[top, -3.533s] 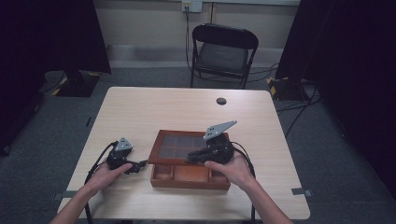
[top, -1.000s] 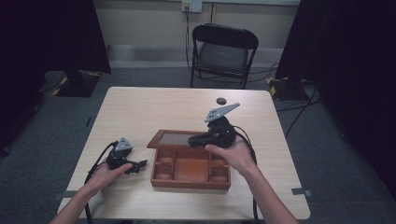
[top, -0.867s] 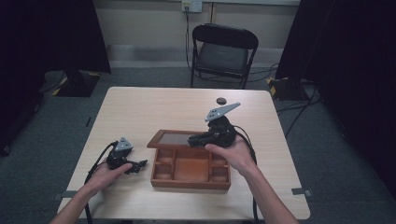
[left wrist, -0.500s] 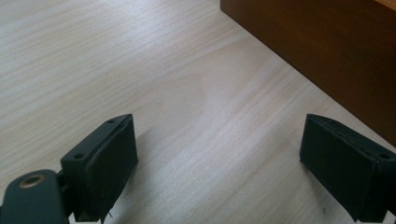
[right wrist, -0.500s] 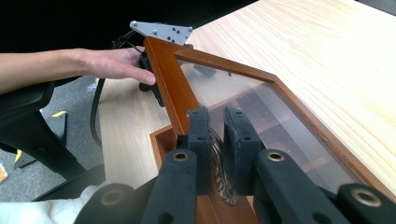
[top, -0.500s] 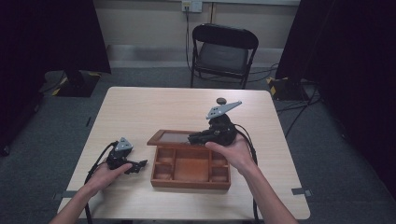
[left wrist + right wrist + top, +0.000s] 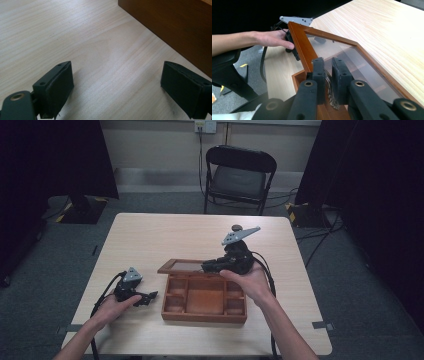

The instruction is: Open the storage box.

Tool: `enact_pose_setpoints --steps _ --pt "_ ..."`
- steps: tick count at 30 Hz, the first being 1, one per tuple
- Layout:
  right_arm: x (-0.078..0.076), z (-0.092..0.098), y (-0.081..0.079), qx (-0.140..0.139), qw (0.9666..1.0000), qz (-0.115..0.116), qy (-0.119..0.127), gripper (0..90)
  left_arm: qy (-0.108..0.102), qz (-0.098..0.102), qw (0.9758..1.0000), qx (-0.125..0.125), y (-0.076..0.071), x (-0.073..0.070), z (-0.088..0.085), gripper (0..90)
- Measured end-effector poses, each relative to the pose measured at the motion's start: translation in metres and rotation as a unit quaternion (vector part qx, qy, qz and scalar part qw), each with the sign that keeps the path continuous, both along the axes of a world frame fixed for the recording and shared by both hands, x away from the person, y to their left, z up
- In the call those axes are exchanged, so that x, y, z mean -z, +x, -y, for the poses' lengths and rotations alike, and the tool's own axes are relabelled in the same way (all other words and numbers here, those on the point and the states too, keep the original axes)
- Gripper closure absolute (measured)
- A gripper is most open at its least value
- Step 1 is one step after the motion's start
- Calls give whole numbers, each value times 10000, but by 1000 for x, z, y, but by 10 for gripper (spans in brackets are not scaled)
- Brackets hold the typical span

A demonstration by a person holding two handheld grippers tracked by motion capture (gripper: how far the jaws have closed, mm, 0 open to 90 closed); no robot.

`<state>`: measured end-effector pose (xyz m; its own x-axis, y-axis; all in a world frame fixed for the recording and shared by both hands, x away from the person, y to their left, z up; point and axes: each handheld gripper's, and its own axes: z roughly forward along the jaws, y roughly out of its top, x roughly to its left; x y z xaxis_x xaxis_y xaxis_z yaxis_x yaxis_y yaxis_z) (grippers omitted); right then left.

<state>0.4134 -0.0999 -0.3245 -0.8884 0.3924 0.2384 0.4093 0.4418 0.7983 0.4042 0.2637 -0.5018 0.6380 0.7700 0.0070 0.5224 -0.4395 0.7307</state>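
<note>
A brown wooden box [image 7: 205,302] with several compartments stands near the table's front edge. Its glass-paned lid [image 7: 182,266] is swung up at the back. My right gripper [image 7: 207,266] is shut on a small metal clasp [image 7: 330,92] at the lid's front rail, holding the lid frame [image 7: 302,45] up off the box. The clasp sits between the right gripper [image 7: 328,67] pads. My left gripper [image 7: 150,296] rests on the table just left of the box, open and holding nothing. Between the left gripper [image 7: 117,92] pads lies bare tabletop, with the box's side wall [image 7: 175,27] close beside one pad.
A small dark round object [image 7: 236,227] lies on the table behind the right hand. A black folding chair [image 7: 240,175] stands beyond the far edge. Cables trail from both grippers over the light wooden table [image 7: 165,235].
The lid lay flat on the box at first; my right gripper has lifted its front edge, exposing the compartments. Over the last second it tilted only slightly more. The left gripper stayed put.
</note>
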Motion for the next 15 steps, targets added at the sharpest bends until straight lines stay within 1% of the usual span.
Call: enact_pose_setpoints --steps 9,15 --pt "-1 1 3 57 9999 -5 108 823 -4 -1 10000 -8 0 0 0 102" --pt "-4 2 6 154 9997 -15 187 823 -3 0 10000 -8 0 0 0 102"
